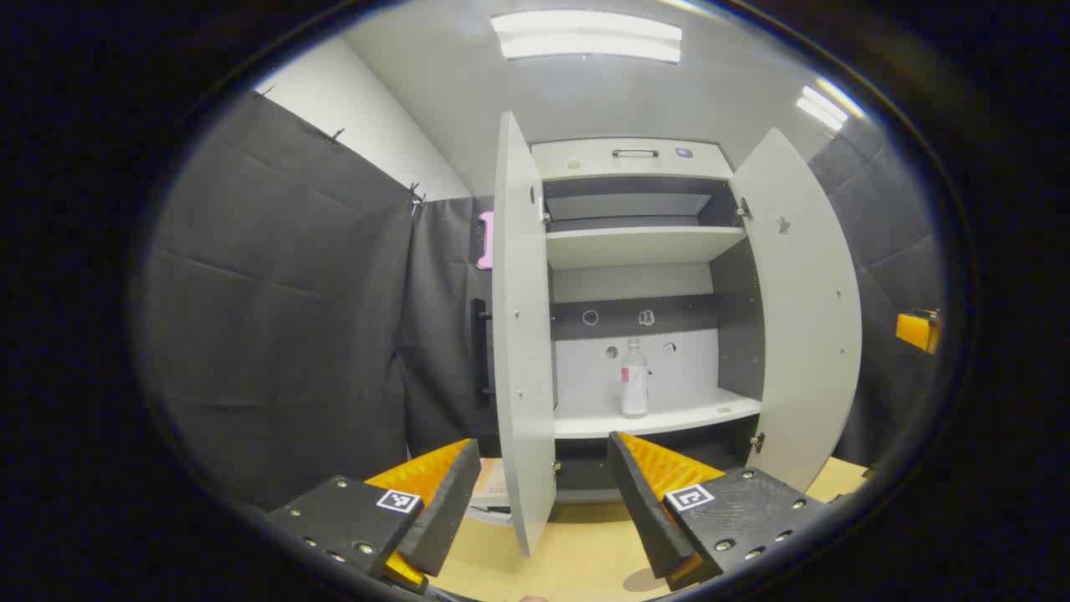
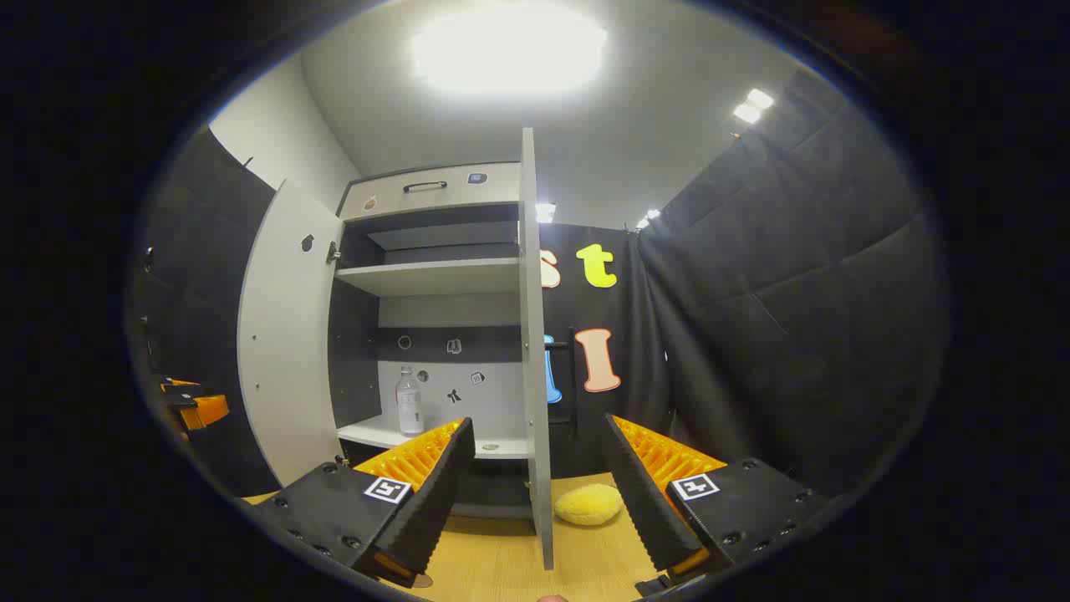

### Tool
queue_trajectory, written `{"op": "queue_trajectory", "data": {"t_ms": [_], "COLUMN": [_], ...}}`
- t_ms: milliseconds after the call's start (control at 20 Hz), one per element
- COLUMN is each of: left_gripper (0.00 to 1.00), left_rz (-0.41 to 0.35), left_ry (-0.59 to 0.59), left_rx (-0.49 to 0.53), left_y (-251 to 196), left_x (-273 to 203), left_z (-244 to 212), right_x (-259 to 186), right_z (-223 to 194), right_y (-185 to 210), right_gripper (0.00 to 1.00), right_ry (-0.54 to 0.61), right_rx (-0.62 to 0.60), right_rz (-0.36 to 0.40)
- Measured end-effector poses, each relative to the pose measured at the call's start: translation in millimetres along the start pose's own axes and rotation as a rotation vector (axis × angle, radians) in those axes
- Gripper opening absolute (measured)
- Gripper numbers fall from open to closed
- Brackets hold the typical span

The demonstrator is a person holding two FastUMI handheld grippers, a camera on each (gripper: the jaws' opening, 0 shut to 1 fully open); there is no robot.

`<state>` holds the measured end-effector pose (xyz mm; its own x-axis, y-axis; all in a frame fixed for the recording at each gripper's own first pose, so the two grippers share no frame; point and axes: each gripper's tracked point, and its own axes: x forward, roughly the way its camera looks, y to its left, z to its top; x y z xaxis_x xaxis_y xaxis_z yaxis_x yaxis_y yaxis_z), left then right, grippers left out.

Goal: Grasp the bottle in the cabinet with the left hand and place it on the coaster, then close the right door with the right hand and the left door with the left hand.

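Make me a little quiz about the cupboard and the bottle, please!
1. True or false: both cabinet doors, the left door and the right door, stand open.
2. Where is the bottle? A) lying on the table B) standing upright on the lower shelf C) held in a gripper
3. Fill in: the left gripper and the right gripper both have their fingers spread ____, holding nothing.

Key:
1. True.
2. B.
3. Open.
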<state>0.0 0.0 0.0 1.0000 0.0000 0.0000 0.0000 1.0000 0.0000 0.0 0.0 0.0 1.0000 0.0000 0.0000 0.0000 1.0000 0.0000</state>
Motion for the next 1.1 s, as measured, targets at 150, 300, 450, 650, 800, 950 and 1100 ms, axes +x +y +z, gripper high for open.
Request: {"op": "queue_trajectory", "data": {"t_ms": [150, 300, 450, 650, 800, 950, 1100], "left_gripper": [0.9, 0.9, 0.9, 0.97, 0.94, 0.83, 0.9], "left_rz": [0.002, 0.007, 0.009, 0.009, -0.003, -0.007, -0.015], "left_ry": [-0.006, -0.004, -0.01, -0.018, -0.016, -0.017, -0.027], "left_rx": [-0.003, -0.005, 0.003, 0.012, 0.0, 0.004, 0.009], "left_y": [-1.5, -1.7, -3.8, -8.3, -16.2, -24.2, -38.5], "left_x": [0.3, 1.4, -0.9, 0.2, 0.2, 3.2, 7.2], "left_z": [2.3, 1.4, 4.3, 7.8, 7.6, 8.8, 13.8], "right_x": [2.0, 2.9, 3.9, 4.3, 6.3, 7.0, 10.4], "right_z": [-0.7, -3.6, -4.6, -5.6, -8.3, -10.1, -12.6], "right_y": [0.7, -3.4, -6.9, -11.4, -13.0, -17.8, -24.1], "right_gripper": [0.97, 0.97, 0.97, 0.97, 0.97, 0.97, 0.97], "right_ry": [0.001, 0.008, 0.009, 0.009, 0.013, 0.015, 0.011], "right_rx": [-0.016, -0.017, -0.002, -0.01, -0.019, -0.031, -0.042], "right_rz": [0.002, 0.0, -0.001, 0.005, 0.015, 0.029, 0.041]}}
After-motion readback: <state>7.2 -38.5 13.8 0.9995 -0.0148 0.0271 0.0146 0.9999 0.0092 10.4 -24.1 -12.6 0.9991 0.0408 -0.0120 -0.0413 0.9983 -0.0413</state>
